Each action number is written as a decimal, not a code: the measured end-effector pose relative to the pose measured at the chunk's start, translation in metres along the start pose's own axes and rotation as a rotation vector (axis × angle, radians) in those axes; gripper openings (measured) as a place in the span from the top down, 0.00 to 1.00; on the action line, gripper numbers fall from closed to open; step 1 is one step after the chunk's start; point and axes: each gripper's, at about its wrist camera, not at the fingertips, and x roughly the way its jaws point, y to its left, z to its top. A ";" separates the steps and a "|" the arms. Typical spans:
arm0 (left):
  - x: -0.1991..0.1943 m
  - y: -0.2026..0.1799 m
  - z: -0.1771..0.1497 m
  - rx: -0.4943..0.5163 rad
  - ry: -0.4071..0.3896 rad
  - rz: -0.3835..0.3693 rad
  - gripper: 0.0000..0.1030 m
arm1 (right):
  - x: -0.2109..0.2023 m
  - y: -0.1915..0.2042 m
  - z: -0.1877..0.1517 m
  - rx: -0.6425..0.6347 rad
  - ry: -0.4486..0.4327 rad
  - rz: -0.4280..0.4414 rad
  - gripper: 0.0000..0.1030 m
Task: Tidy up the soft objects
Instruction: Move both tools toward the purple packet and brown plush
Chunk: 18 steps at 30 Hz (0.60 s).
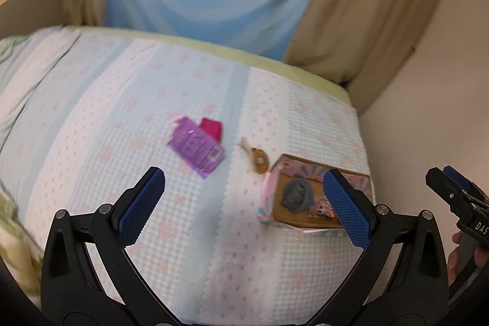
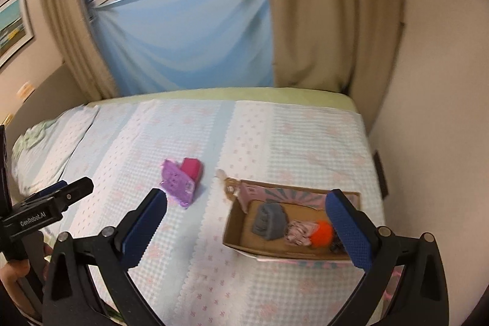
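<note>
A cardboard box [image 2: 235, 226] with pink patterned sides lies on the bed at the right; it also shows in the left wrist view [image 1: 276, 176]. Inside it are a grey soft lump [image 2: 270, 220], a pink patterned cloth piece [image 2: 298, 231] and an orange fluffy ball [image 2: 321, 234]. A purple packet [image 2: 177, 187] and a red block [image 2: 192, 167] lie together mid-bed. A small tan item [image 1: 259, 161] lies beside the box. My left gripper [image 1: 244, 205] is open and empty above the bed. My right gripper [image 2: 247, 229] is open and empty near the box.
The bed has a checked blue and white cover [image 2: 275, 136] with a green edge at the far side. Beige curtains [image 2: 330, 8] and a hanging blue sheet [image 2: 189, 42] are behind it. A wall [image 2: 434, 112] runs along the bed's right side.
</note>
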 end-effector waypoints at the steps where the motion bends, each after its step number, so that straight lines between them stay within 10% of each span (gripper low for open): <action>1: 0.003 0.006 -0.001 -0.015 0.006 0.006 0.00 | 0.007 0.003 0.001 -0.014 0.007 0.006 0.00; 18: 0.139 0.091 0.010 -0.276 0.182 0.002 0.00 | 0.169 0.048 0.027 -0.182 0.215 0.097 0.00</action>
